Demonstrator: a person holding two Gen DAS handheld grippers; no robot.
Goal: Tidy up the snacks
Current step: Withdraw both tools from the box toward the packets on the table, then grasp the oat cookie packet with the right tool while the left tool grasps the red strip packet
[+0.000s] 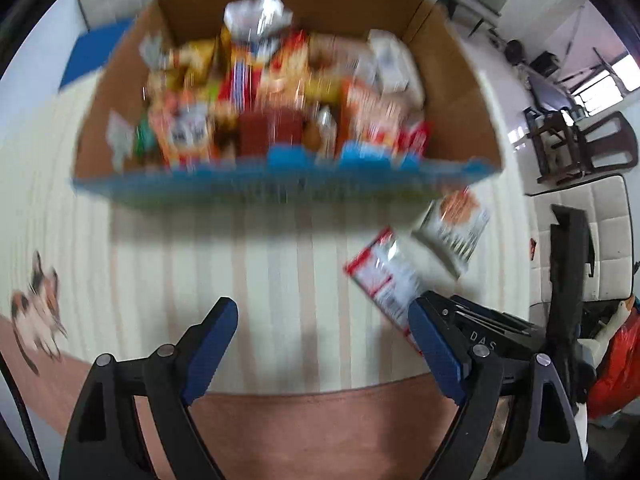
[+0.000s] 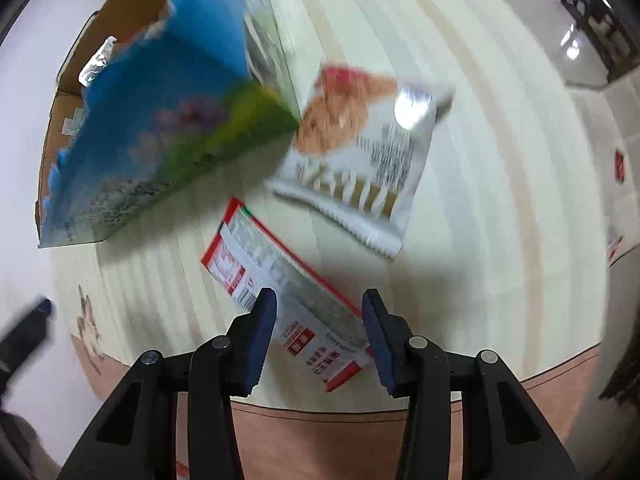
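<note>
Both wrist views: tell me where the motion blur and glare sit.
Left wrist view: the cardboard box and its snacks smear heavily, while the left gripper stays sharp. Right wrist view: the box's blue printed side is blurred, a glare patch whitens the white snack bag, and the red-edged packet between the right gripper fingers reads clearer.

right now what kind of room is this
Probably a living room at home: a striped rug with a cat picture on the floor, a padded sofa, and wooden chairs near a window.
</note>
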